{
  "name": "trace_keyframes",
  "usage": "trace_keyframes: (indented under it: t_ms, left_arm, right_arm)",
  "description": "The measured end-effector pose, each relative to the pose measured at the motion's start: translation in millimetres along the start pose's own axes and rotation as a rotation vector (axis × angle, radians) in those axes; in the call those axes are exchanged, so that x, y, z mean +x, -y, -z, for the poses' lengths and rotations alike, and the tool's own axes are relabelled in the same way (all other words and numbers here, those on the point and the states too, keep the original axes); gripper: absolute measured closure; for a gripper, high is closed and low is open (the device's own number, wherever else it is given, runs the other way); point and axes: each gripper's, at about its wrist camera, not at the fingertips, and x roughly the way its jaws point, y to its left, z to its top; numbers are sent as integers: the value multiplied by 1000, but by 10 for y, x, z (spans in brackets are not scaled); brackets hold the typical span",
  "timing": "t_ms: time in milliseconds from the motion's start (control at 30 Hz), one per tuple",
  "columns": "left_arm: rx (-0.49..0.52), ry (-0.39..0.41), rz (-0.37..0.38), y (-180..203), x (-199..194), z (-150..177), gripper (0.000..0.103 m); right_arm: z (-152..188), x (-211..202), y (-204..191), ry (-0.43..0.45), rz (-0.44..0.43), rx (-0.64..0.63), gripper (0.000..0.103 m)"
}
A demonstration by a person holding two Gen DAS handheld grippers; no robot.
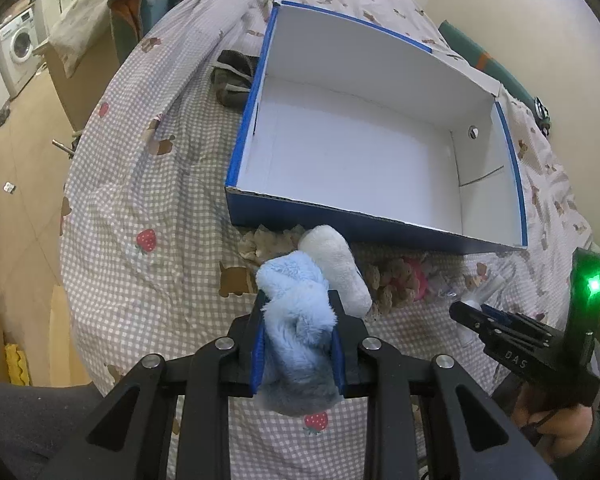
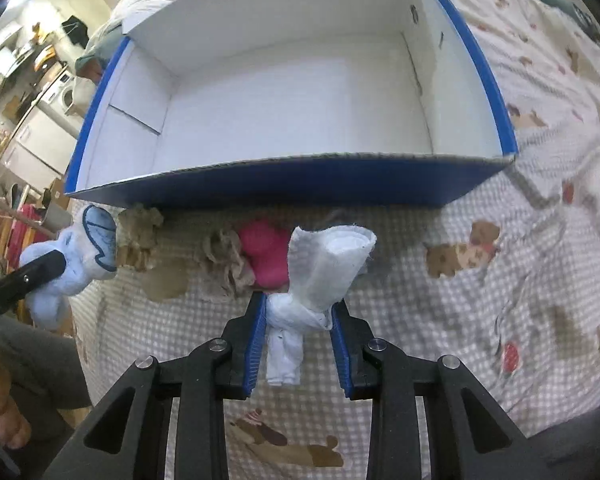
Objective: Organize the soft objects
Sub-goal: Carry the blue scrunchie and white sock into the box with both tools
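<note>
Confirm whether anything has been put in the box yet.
No. The box shows only its bare white floor, while the blue plush and white cloth remain outside it in the tools.

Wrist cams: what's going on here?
A person is sorting soft things on a bed into a box, which holds nothing yet. The left hand-held gripper is shut on a blue plush. The right hand-held gripper has a white cloth roll between its pads, apparently gripped. A brown and pink toy lies by the box.
</note>
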Motion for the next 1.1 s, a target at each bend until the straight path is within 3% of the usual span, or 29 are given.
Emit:
trace_keyframes:
  t_ms: [133,333,567,800,1100]
  left_arm:
    - [20,6,-20,33,12,16,79]
    - [21,14,-42,18,-12,33,79]
    - [11,99,-46,101,-437,-45,79]
    - [43,244,-76,305,-864,-296,79]
    - [100,276,-128,530,-756,-773,79]
  right_arm:
    - [66,-133,192,21,-17,-7,70]
    - [60,-247,101,50,-40,-27,70]
    - [-70,-714,11,152,-109,-45,70]
    - [-371,-1185,-26,282,-149,-65,70]
    - [-834,-1213,51,332,-144,-85,70]
